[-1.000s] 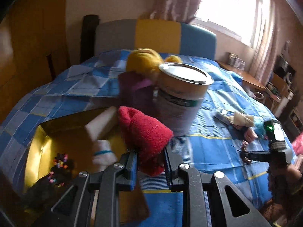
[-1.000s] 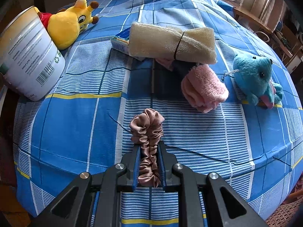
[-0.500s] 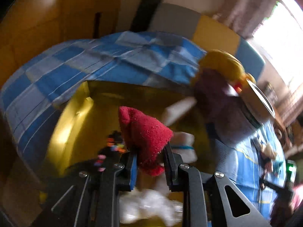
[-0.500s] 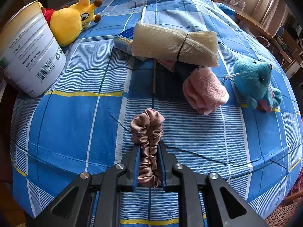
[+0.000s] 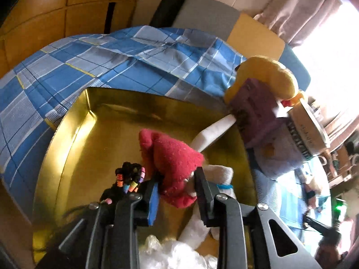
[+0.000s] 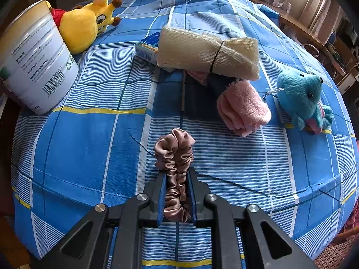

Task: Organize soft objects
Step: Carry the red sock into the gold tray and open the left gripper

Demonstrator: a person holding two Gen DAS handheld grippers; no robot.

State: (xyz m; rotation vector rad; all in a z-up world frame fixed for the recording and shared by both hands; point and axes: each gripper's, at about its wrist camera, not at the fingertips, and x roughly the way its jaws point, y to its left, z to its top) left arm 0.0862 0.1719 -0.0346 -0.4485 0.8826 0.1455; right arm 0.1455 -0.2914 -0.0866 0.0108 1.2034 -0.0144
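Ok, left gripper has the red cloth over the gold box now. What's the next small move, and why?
Probably open the left gripper and let the red cloth drop. It hangs pinched between the fingers directly over the gold box, where a beaded black tie and white socks already lie. The right gripper can wait, clamped on the pink scrunchie.

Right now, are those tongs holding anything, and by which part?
Left tongs pinch a red fuzzy cloth by its lower end. Right tongs clamp a brown satin scrunchie around its lower half.
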